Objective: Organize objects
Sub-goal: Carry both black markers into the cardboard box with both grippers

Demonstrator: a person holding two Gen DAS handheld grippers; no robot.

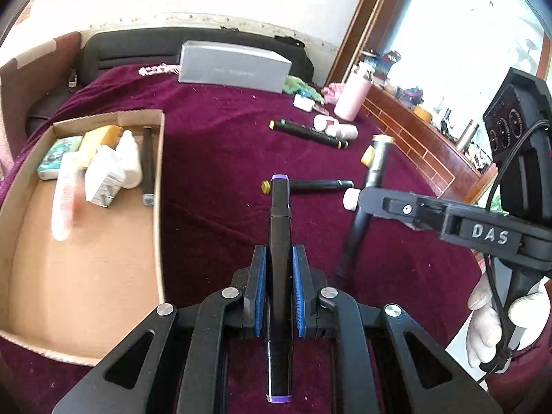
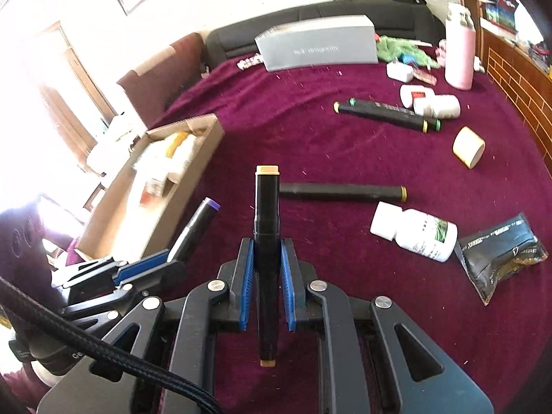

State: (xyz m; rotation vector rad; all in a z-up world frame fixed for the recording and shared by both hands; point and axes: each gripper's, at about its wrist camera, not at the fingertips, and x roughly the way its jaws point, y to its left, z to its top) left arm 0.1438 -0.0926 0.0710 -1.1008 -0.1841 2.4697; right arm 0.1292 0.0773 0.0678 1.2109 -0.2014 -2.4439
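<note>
Holding: my left gripper (image 1: pixel 279 272) clamps a black purple-capped marker (image 1: pixel 280 241); my right gripper (image 2: pixel 265 262) clamps a black tan-capped marker (image 2: pixel 266 227).
Destination: open cardboard box (image 1: pixel 160 172), left of frame, likely for sorting.

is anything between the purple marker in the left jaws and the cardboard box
Nothing visible does. The purple-capped marker is clamped in the left gripper, and only bare maroon cloth lies between it and the cardboard box.

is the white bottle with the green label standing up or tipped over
Tipped over. The white bottle lies on its side on the maroon cloth, cap pointing left, beside a black packet.
</note>
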